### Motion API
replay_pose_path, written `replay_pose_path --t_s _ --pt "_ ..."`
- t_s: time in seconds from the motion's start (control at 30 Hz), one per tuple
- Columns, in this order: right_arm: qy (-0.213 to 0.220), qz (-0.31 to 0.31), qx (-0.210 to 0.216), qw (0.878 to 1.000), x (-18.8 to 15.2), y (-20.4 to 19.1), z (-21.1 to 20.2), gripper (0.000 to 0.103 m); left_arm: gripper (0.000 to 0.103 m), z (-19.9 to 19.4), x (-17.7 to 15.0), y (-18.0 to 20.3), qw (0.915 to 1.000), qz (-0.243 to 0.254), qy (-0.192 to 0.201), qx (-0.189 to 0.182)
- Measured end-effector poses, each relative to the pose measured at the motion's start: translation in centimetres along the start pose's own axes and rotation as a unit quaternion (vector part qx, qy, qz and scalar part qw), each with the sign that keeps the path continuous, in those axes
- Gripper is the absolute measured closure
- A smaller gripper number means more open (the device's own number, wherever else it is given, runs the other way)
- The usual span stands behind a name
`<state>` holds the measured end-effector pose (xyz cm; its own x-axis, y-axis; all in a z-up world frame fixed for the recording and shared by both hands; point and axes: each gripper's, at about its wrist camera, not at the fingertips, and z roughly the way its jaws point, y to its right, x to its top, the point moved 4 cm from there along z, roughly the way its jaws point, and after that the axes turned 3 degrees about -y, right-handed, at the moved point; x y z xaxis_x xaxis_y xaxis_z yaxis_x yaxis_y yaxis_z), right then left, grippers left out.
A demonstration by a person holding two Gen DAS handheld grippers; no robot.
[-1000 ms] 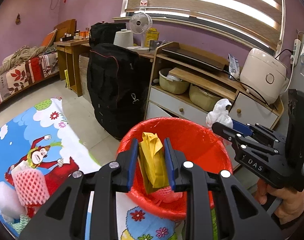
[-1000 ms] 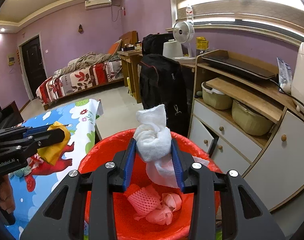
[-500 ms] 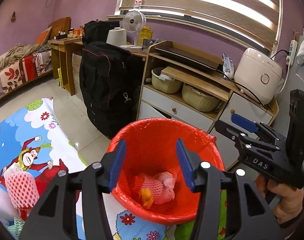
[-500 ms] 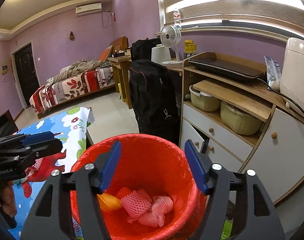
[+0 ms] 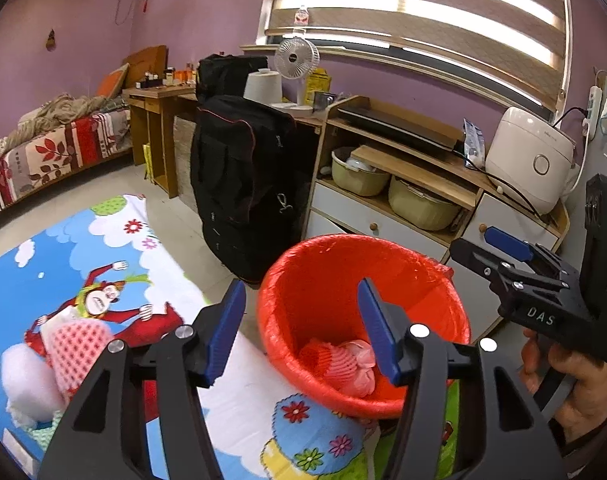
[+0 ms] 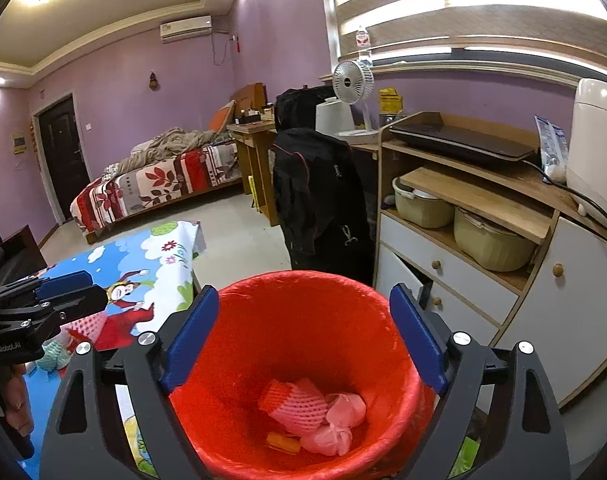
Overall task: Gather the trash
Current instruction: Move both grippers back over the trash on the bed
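A red bin (image 5: 319,280) (image 6: 303,320) lined with red plastic stands at the corner of the cartoon-print table. It holds pink foam netting (image 6: 299,402), a pink wad (image 6: 343,408) and a yellow wrapper (image 6: 283,442). My left gripper (image 5: 303,332) is open and empty, over the bin's left rim. My right gripper (image 6: 303,336) is open and empty above the bin; it also shows in the left wrist view (image 5: 499,256). A pink foam net (image 5: 77,348) and white foam (image 5: 27,384) lie on the table at left.
The table cover (image 5: 31,280) has a blue cartoon print. Behind the bin stand a black bag (image 5: 239,184) and a wooden cabinet (image 5: 403,188) with pots and a rice cooker (image 5: 527,156). A bed (image 6: 155,184) stands at the far wall.
Both grippers opened and dropped their loads into the bin: the yellow wrapper from the left, the white tissue from the right. The left gripper then shifted left of the bin.
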<state>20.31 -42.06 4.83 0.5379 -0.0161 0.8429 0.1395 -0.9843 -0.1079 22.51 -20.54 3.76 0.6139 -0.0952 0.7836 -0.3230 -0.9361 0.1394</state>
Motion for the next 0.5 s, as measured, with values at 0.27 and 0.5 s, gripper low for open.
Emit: replay_pose_path --t_s 0.27,0.5 --pt "0.001 -0.012 0.023 1.000 -0.2 -2.9 -0.3 0.018 0.046 -2.7 -1.4 -1.7 0.9996 -0.011 0.014 0.022" --pt "0.001 -0.023 0.041 0.999 -0.1 -5.1 -0.7 0.018 0.046 -4.9 -2.4 -3.7 0.9984 -0.023 0.029 0.044"
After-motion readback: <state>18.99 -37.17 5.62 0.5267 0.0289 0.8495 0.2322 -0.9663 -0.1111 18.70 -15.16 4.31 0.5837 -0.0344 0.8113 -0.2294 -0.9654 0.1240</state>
